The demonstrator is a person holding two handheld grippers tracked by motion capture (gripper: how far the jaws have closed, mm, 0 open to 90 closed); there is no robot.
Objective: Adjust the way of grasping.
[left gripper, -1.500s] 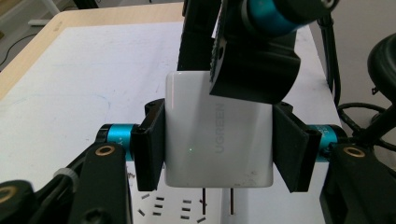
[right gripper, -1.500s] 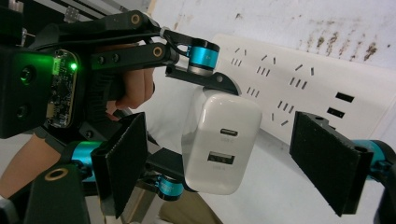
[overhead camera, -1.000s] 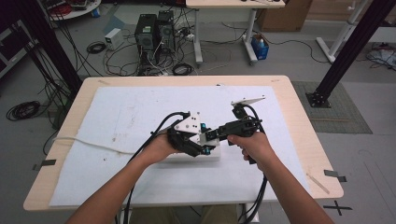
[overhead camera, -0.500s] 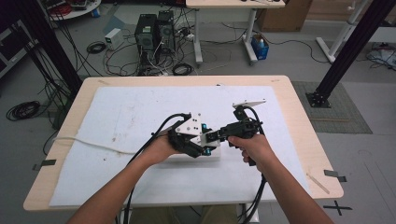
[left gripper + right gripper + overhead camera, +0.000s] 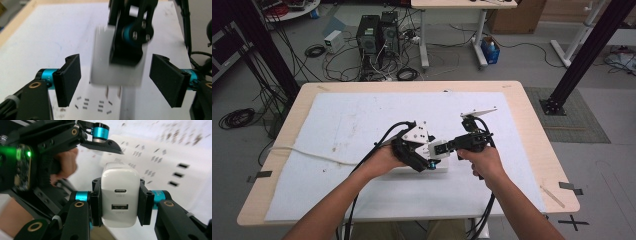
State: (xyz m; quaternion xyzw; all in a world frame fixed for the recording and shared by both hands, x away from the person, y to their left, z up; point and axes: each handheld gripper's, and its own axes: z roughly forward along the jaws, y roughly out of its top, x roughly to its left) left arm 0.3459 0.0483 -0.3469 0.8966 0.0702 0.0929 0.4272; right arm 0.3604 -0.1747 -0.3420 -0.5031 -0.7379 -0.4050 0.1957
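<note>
My right gripper (image 5: 120, 200) is shut on a white USB charger (image 5: 120, 182), its two ports facing the camera. In the high view the charger (image 5: 439, 148) hangs between both hands at mid-table, just above a white power strip (image 5: 438, 169). My left gripper (image 5: 115, 72) stands open, one jaw on either side of the charger (image 5: 102, 62) and not touching it. The charger's two prongs (image 5: 112, 91) point down at the strip's slots (image 5: 92, 103). The right gripper's fingers (image 5: 130, 37) clamp it from above. In the high view the left gripper (image 5: 426, 159) sits by the strip's left part.
A white sheet (image 5: 362, 120) covers most of the wooden table (image 5: 532, 115). Black cables (image 5: 377, 145) trail from both grippers toward the near edge. A white cord (image 5: 307, 152) runs left from the strip. Computers and cables (image 5: 377, 35) stand on the floor beyond the table.
Both hands have shifted only slightly. The right gripper keeps its hold on the charger and the left stays open around it.
</note>
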